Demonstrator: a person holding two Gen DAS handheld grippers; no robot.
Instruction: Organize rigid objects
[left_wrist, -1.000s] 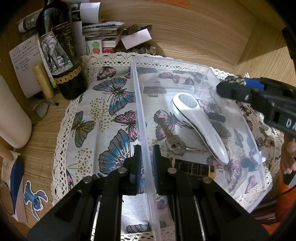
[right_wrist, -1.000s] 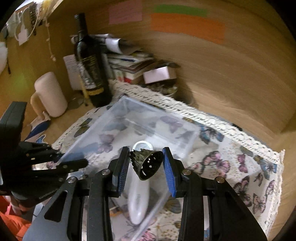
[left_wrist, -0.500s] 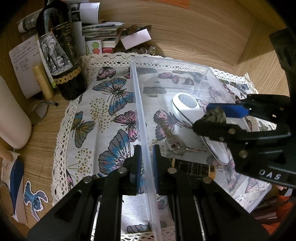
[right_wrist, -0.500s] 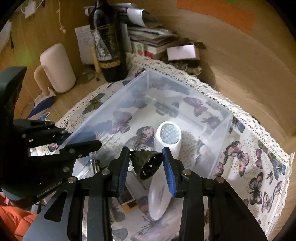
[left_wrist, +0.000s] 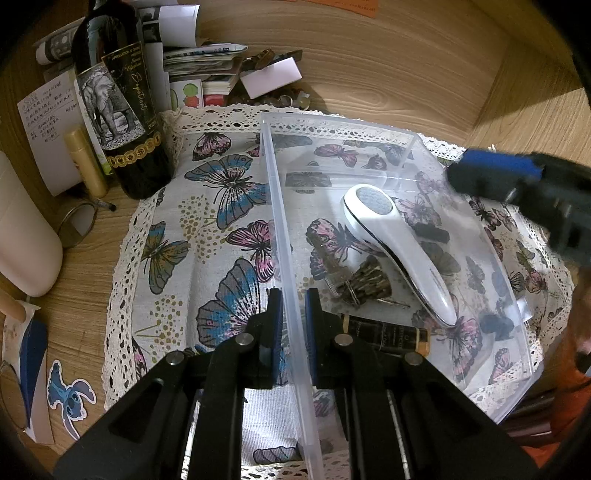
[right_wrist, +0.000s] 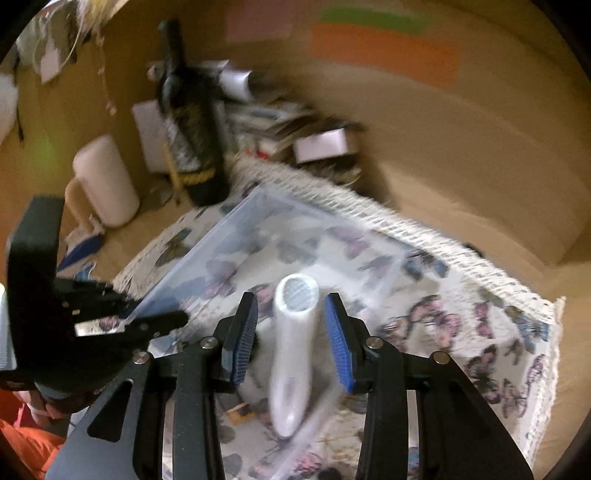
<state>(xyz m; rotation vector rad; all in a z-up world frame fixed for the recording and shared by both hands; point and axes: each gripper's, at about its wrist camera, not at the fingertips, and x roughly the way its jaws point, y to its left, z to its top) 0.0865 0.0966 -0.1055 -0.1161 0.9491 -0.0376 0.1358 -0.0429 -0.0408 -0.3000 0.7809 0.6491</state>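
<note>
My left gripper (left_wrist: 293, 295) is shut on the left wall of a clear plastic bin (left_wrist: 280, 206). In the bin lie a white handheld device (left_wrist: 399, 243), a small bronze bell (left_wrist: 369, 282) on its side over some keys (left_wrist: 328, 258), and a black-and-gold tube (left_wrist: 384, 334). My right gripper (right_wrist: 291, 325) hovers above the bin's right side, open, nothing between its blue pads; the white device (right_wrist: 295, 339) shows through the gap far below. In the left wrist view the right gripper (left_wrist: 495, 166) is blurred at the right edge. The left gripper (right_wrist: 147, 317) appears in the right wrist view.
The bin rests on a butterfly-print cloth (left_wrist: 207, 206) with lace trim on a wooden desk. A dark wine bottle (left_wrist: 122, 110), a yellow tube (left_wrist: 85, 162), a pale cylinder (left_wrist: 22, 236) and stacked books and papers (left_wrist: 207, 62) crowd the back left. A wooden wall rises behind.
The right gripper dipped into the bin with the bell and has drawn back up and right with nothing in it. The bell now lies on the keys. The left gripper has not moved.
</note>
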